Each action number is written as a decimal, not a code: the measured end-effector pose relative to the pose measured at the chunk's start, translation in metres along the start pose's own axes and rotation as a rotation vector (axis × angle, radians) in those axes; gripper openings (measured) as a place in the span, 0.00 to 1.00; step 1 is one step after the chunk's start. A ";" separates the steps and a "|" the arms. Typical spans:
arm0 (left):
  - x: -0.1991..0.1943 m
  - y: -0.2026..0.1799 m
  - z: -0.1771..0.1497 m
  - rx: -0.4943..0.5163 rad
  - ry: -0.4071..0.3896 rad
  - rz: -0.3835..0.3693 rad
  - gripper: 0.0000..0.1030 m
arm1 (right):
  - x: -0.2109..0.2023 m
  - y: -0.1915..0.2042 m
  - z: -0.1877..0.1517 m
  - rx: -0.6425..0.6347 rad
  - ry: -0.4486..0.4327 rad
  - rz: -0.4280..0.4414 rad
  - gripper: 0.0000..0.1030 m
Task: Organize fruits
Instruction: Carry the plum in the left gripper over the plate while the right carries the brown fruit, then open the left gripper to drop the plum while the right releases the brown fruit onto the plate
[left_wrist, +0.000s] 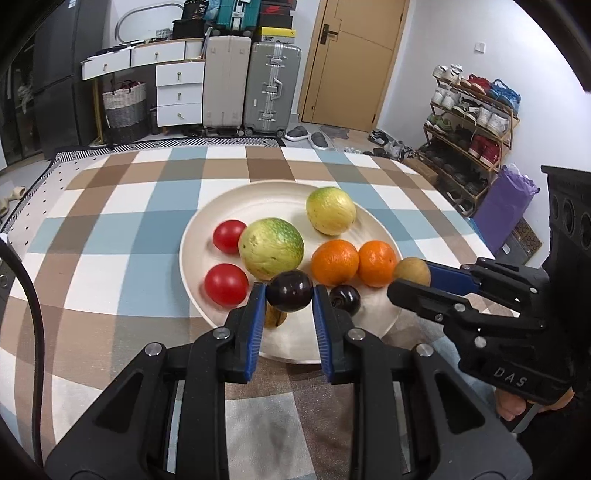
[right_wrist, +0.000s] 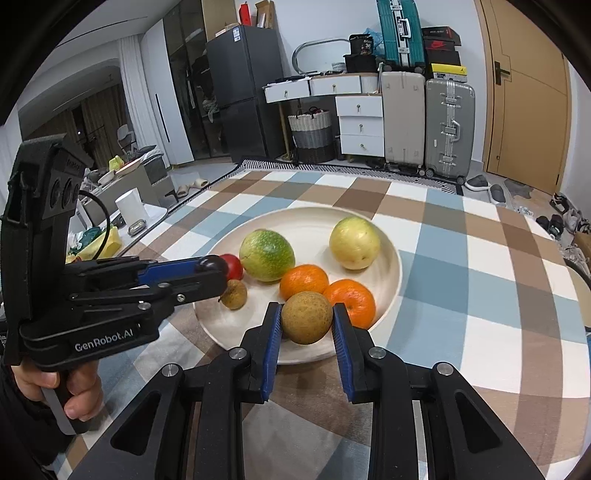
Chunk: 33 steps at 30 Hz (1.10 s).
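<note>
A cream plate (left_wrist: 229, 206) on the checked tablecloth holds two red tomatoes (left_wrist: 226, 285), two green-yellow guavas (left_wrist: 271, 248), two oranges (left_wrist: 334, 262), a dark plum (left_wrist: 344, 298) and a small brown fruit (right_wrist: 234, 294). My left gripper (left_wrist: 290, 291) is shut on a second dark plum (left_wrist: 289, 290) over the plate's near edge. My right gripper (right_wrist: 306, 318) is shut on a round brown fruit (right_wrist: 306, 317) beside the oranges (right_wrist: 303, 281); it also shows in the left wrist view (left_wrist: 412, 272).
The checked tablecloth (left_wrist: 122, 229) covers the table around the plate. Beyond the table are suitcases (left_wrist: 271, 86), white drawers (left_wrist: 180, 92), a woven basket (left_wrist: 125, 110), a shoe rack (left_wrist: 469, 122) and a wooden door (left_wrist: 354, 59).
</note>
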<state>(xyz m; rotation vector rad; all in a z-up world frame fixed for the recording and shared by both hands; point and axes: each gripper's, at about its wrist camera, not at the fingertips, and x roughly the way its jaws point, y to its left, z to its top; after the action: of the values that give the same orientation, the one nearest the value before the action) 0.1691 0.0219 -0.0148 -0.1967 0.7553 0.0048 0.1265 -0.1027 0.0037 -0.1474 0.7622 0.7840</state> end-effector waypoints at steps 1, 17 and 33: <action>0.002 -0.001 0.000 0.000 0.004 -0.003 0.22 | 0.002 0.001 -0.001 -0.008 0.008 0.001 0.27; 0.002 -0.003 -0.005 0.025 -0.015 -0.022 0.34 | -0.002 0.001 -0.006 -0.032 -0.024 -0.063 0.49; -0.041 0.009 -0.018 0.022 -0.165 0.030 0.99 | -0.028 -0.002 -0.019 -0.004 -0.132 -0.007 1.00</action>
<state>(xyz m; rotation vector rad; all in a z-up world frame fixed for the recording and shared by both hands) 0.1262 0.0298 -0.0008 -0.1621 0.5938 0.0408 0.1042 -0.1276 0.0088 -0.1007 0.6346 0.7809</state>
